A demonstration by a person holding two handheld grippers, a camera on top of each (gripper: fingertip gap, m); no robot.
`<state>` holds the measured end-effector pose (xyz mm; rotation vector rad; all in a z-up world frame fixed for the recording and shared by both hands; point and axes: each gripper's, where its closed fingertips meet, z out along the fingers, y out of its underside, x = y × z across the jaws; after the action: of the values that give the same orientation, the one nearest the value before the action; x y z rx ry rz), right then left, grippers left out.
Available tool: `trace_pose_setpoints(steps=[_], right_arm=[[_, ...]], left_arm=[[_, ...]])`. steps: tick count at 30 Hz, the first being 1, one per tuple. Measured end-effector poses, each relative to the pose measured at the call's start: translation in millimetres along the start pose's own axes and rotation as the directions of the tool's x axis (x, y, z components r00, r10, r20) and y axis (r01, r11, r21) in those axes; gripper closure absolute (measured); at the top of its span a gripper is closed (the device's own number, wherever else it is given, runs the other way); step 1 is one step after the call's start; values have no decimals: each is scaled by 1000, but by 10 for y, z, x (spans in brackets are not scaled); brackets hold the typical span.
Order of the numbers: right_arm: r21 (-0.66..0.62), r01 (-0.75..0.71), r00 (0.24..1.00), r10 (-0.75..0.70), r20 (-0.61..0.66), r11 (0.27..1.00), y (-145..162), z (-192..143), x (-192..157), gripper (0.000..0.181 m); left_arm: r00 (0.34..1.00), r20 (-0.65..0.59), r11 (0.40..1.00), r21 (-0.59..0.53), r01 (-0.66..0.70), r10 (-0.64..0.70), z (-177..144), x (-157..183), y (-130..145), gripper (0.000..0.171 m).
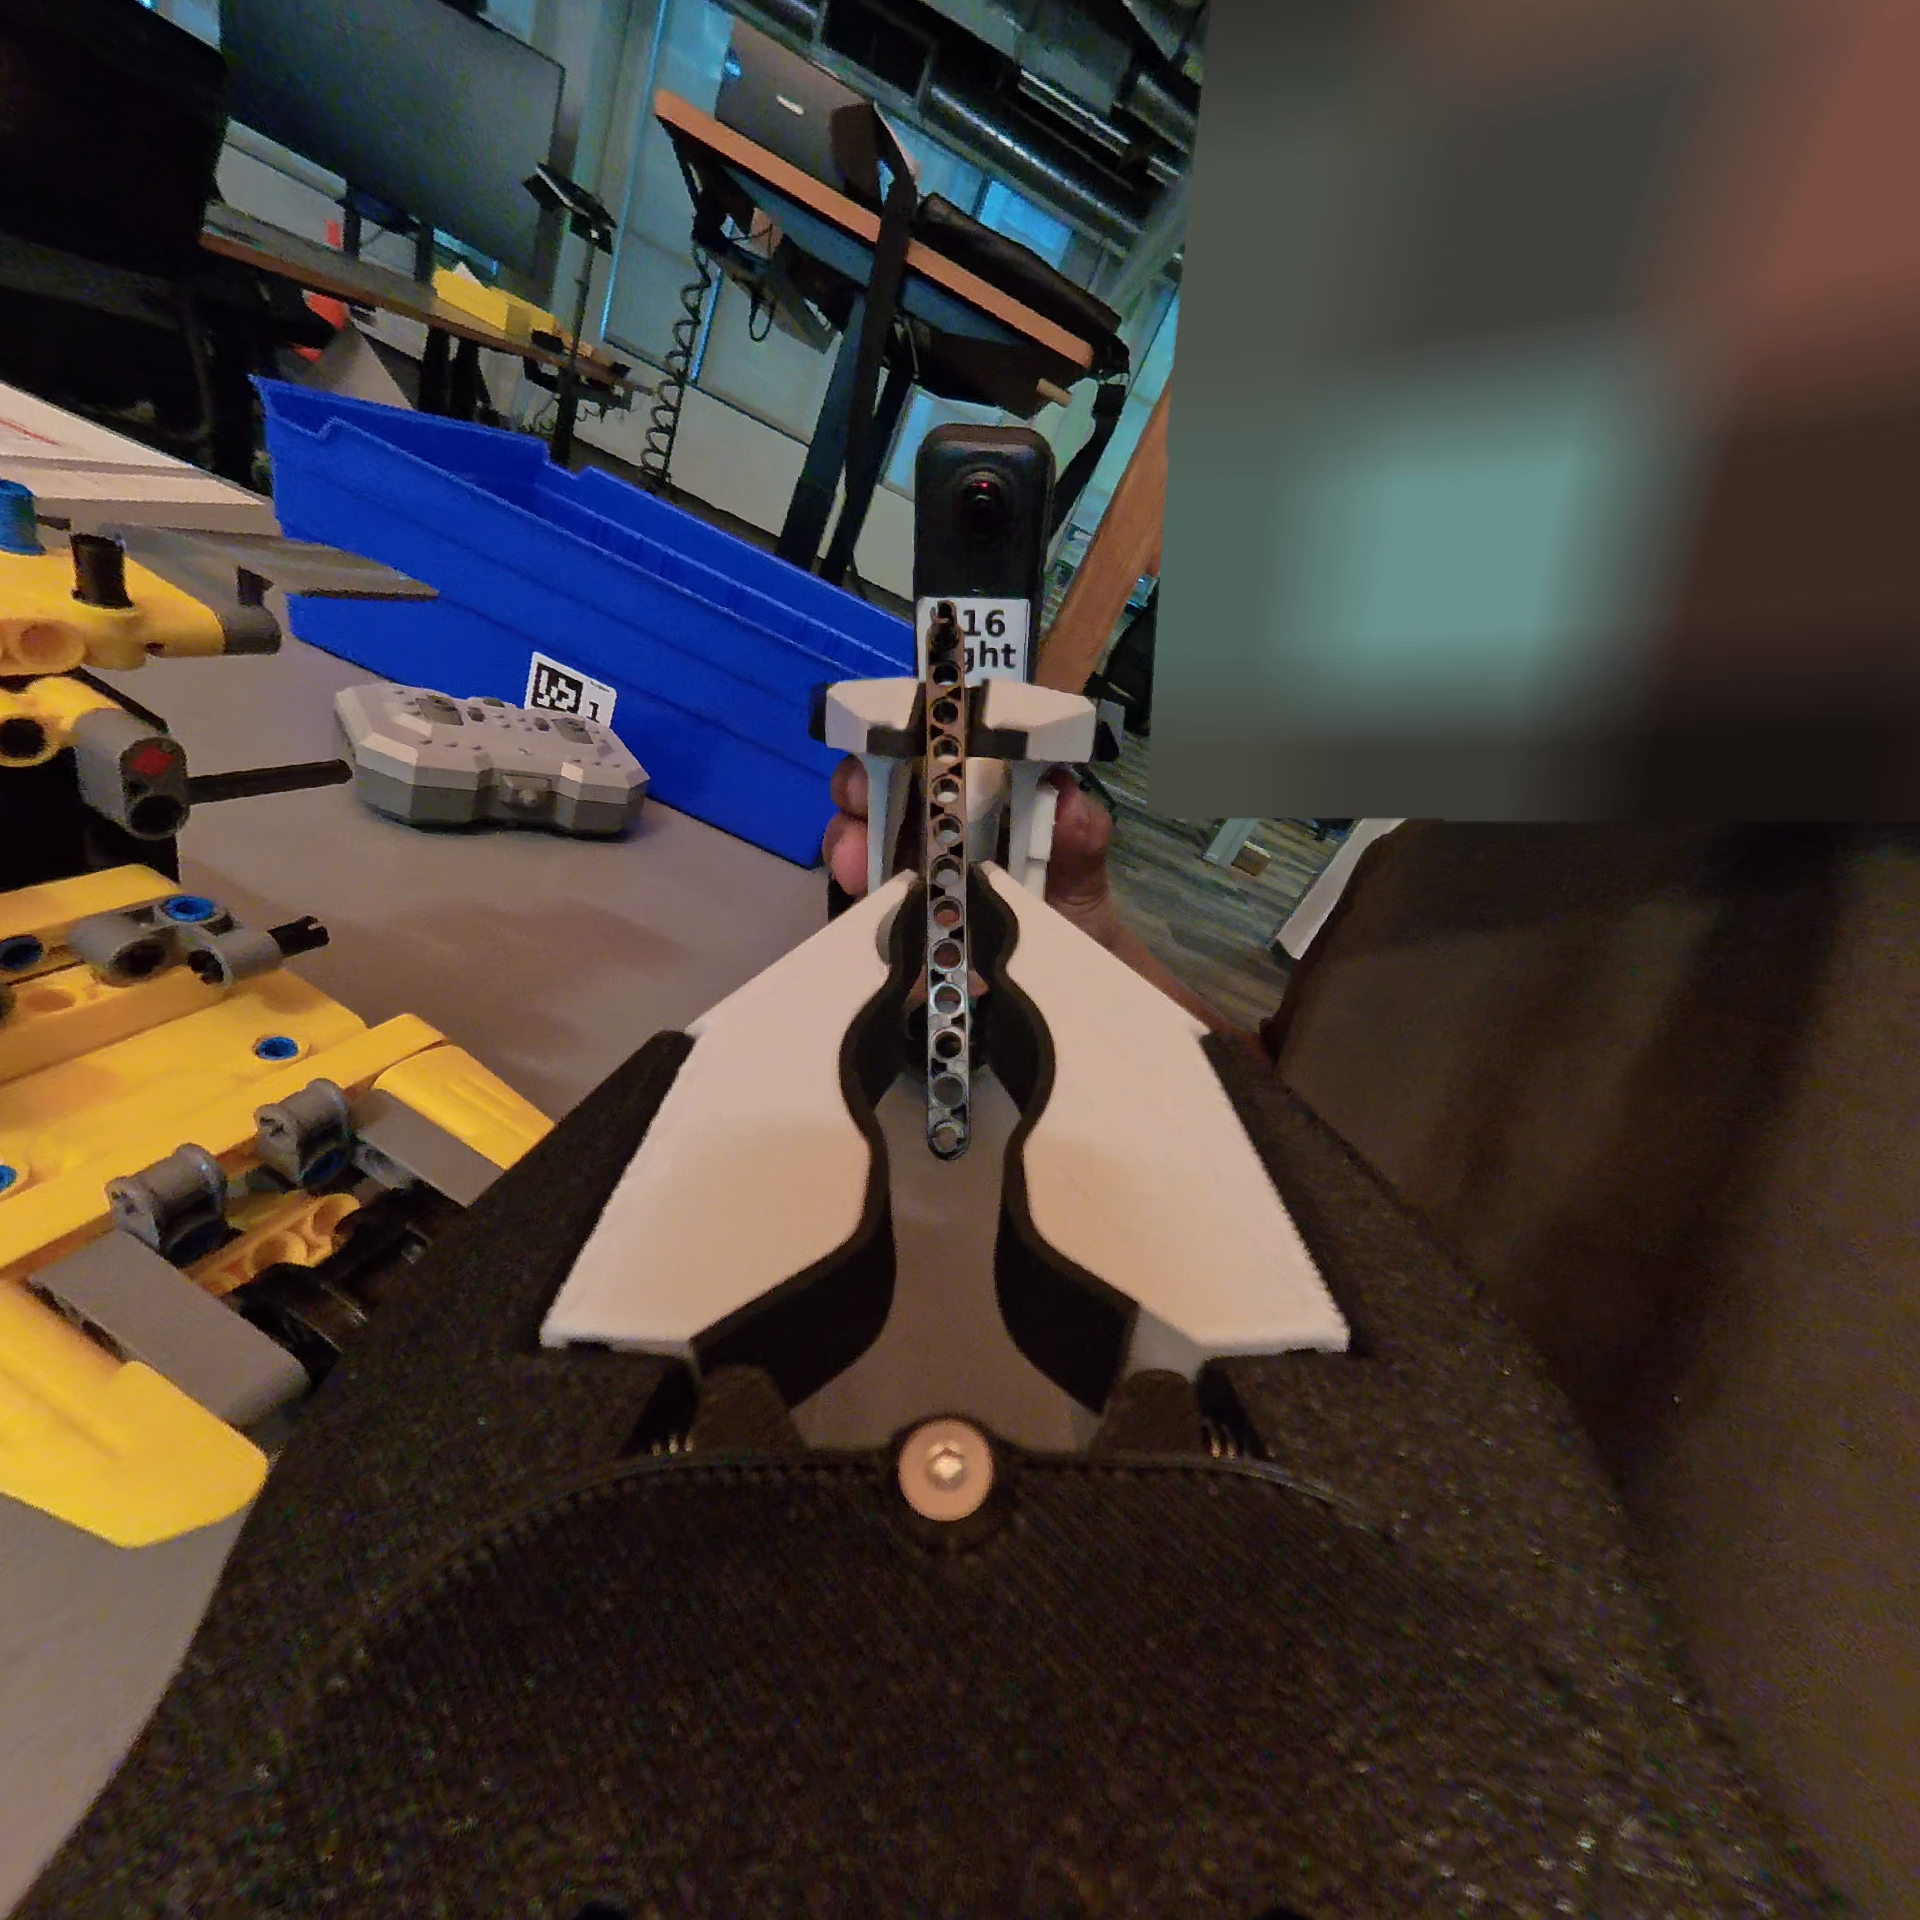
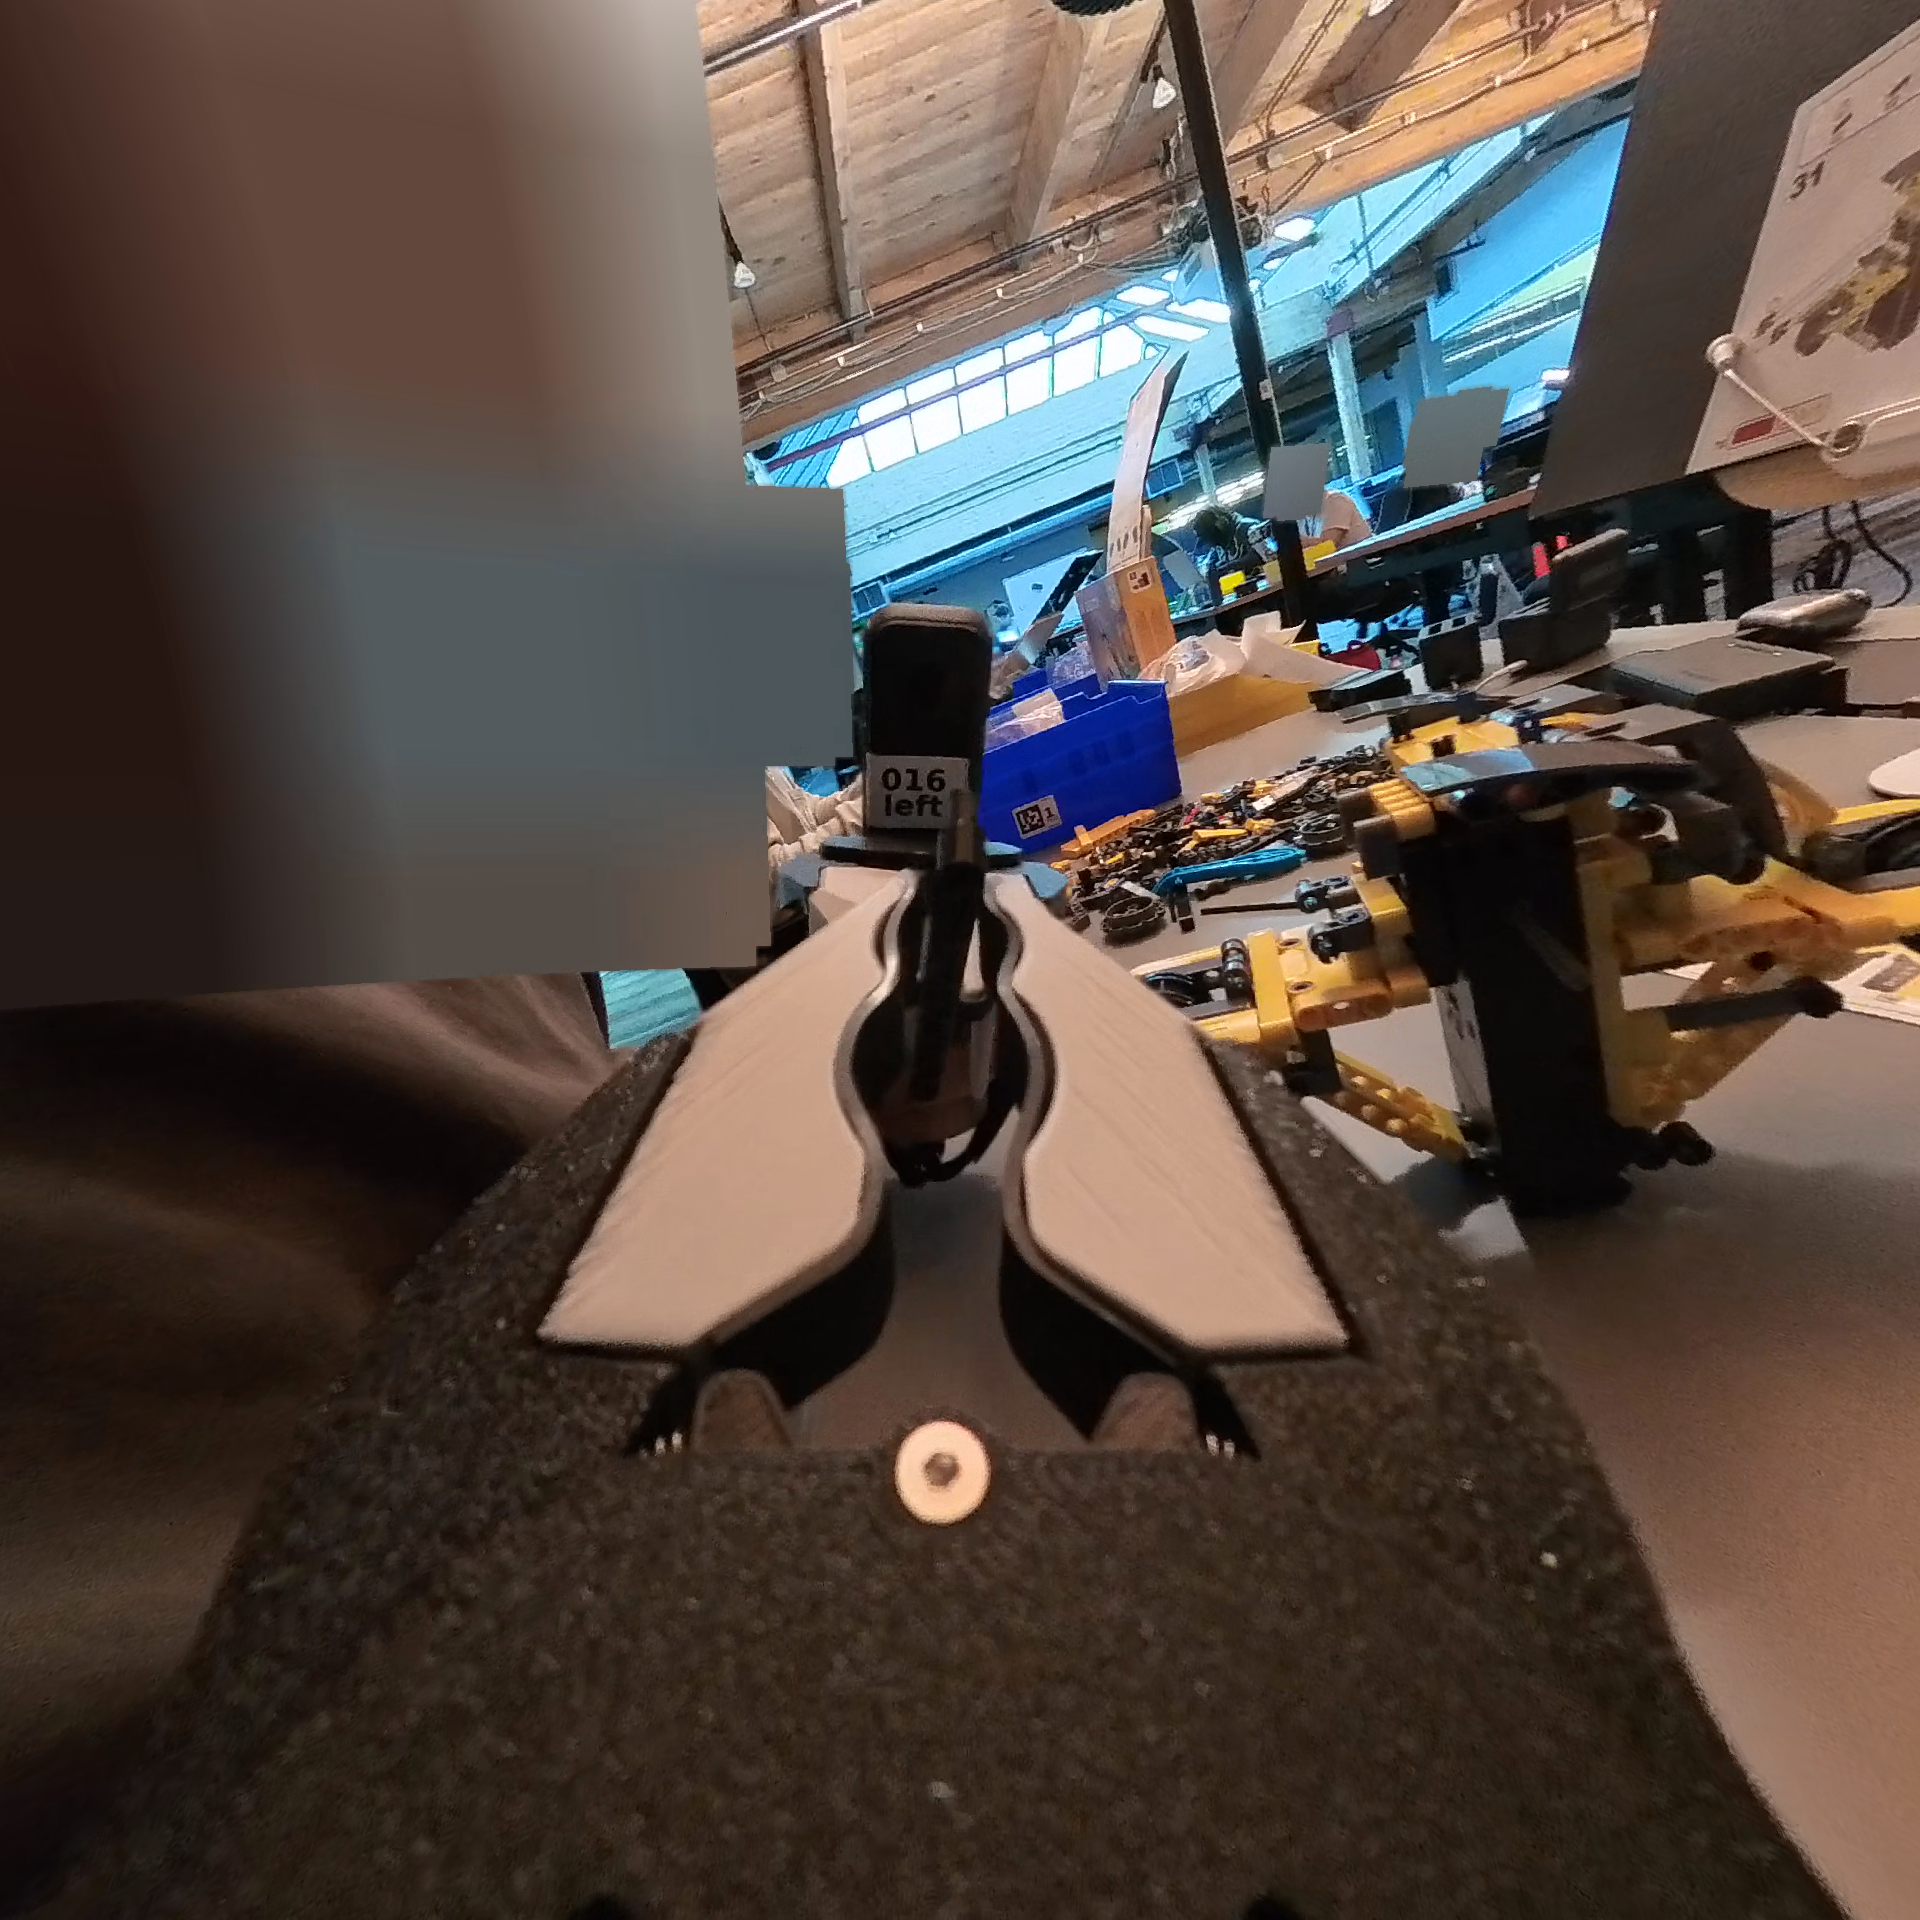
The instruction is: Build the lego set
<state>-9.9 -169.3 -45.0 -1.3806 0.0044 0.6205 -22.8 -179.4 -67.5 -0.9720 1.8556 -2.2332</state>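
Observation:
A long black perforated building beam (image 1: 945, 935) runs lengthwise between the two grippers, which face each other above the grey table. My left gripper (image 1: 945, 888) is shut on the beam near its tips, and the beam's near end reaches back between the fingers. The right gripper shows opposite (image 1: 961, 727) with the beam's far end between its pads, and a hand (image 1: 1075, 842) holds it. In the right wrist view my right gripper (image 2: 943, 894) is shut on the same dark beam (image 2: 935, 1018), with the left gripper (image 2: 925, 857) right behind it.
A yellow and grey brick vehicle model (image 1: 156, 1091) stands to the left, also seen in the right wrist view (image 2: 1507, 935). A grey remote-like block (image 1: 488, 769) and a blue bin (image 1: 582, 592) lie beyond. Loose small parts (image 2: 1226, 831) cover the table; an instruction booklet (image 2: 1849, 260) stands at right. Less than 4 cm separates the two grippers' tips.

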Motion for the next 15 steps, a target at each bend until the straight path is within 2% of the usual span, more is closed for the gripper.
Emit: trace_pose_setpoints(steps=[3, 6, 9, 15], right_arm=[[-31, -34, 999, 35, 25, 999, 71, 36, -15, 159], [-93, -8, 1000, 9, 6, 996, 181, 84, -1, 159], [-102, 34, 999, -34, -2, 994, 188, 92, -16, 163], [-90, 0, 1000, 2, 24, 996, 177, 81, -41, 163]], left_arm=[[999, 26, 1000, 5, -30, 29, 2, -17, -8, 169], [999, 26, 999, 18, -36, 36, 3, -14, -31, 169], [1000, 19, 1000, 20, -21, 20, 0, -23, -26, 169], [999, 8, 999, 21, -36, 36, 14, 5, -25, 169]])
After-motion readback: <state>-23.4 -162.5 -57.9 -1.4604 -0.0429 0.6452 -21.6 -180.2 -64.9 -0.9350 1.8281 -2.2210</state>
